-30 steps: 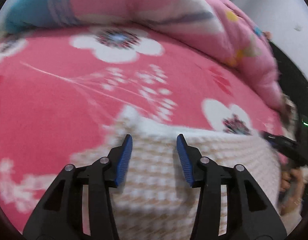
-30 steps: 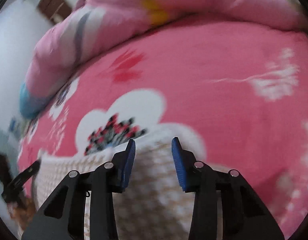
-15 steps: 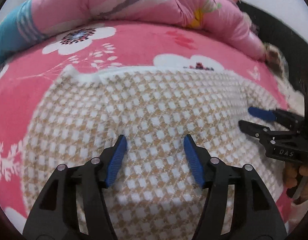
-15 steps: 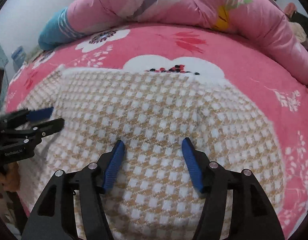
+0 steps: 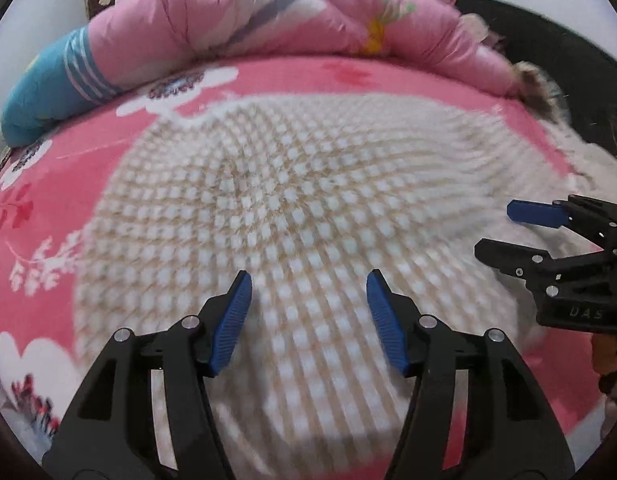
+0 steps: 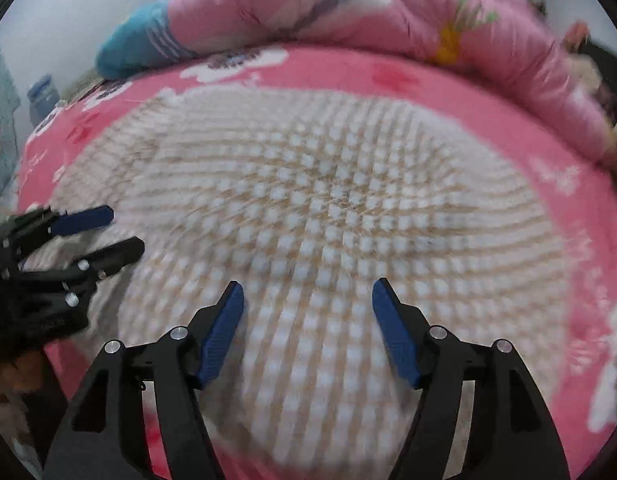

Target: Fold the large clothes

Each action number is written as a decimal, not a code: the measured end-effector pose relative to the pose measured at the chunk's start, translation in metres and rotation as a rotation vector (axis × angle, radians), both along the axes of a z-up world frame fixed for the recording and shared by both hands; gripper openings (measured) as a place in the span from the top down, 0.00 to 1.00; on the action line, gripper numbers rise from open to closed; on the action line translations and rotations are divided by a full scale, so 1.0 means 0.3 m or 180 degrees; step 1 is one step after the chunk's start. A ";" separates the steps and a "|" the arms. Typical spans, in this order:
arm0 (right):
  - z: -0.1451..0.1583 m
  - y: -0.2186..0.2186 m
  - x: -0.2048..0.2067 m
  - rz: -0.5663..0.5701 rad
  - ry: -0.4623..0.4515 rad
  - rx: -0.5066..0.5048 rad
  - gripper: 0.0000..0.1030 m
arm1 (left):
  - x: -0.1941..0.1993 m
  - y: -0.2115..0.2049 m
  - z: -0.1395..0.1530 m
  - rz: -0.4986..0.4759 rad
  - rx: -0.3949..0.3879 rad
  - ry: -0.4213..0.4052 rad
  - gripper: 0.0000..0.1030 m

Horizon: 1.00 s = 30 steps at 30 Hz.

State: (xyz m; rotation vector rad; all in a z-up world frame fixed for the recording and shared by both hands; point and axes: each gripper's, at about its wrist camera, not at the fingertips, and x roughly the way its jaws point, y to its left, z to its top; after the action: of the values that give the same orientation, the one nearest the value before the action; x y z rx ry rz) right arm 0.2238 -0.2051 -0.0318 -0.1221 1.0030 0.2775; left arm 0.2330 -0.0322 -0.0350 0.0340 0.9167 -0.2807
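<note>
Change since earlier: both grippers have been drawn back from the far hem of the checked garment, so that far more of it is now seen spread in front of them; both pairs of jaws have just been opening, with no cloth between them.
Left gripper: angled steeply down over the near part of the garment, jaws parted wide, blue pads clear of the cloth, nothing held.
Right gripper: held in the same downward pose beside the left one, jaws wide apart and empty; it is also seen at the right edge of the left wrist view, fingers apart.
Garment: beige-and-white checked knit, laid flat on the pink floral bedsheet, blurred by motion in both views.
Surface and room: a bed is covered by the sheet; a rolled pink quilt with a blue striped end lies along the far side; a pale wall is behind it.
Writing: raised letters reading "DAS" are seen on the right gripper's body in the left wrist view.
</note>
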 end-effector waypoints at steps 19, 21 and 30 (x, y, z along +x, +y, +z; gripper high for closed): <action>-0.112 -0.343 -0.168 -0.0783 -0.0013 -0.0074 0.32 | -0.113 0.213 -0.111 0.0486 -0.0314 0.0015 0.36; -0.046 -0.330 -0.190 -0.0792 -0.0097 -0.0050 0.32 | -0.146 0.199 -0.079 0.0447 -0.0325 -0.0009 0.36; -0.161 -0.493 -0.201 -0.1260 0.0303 0.0580 0.22 | -0.205 0.188 -0.115 0.0554 -0.0258 0.0046 0.27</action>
State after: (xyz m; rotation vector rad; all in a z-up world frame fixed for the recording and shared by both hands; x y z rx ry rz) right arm 0.1636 -0.3530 -0.0801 0.2560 1.0676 0.0111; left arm 0.1714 0.0242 -0.0694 -0.1221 0.9157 -0.1562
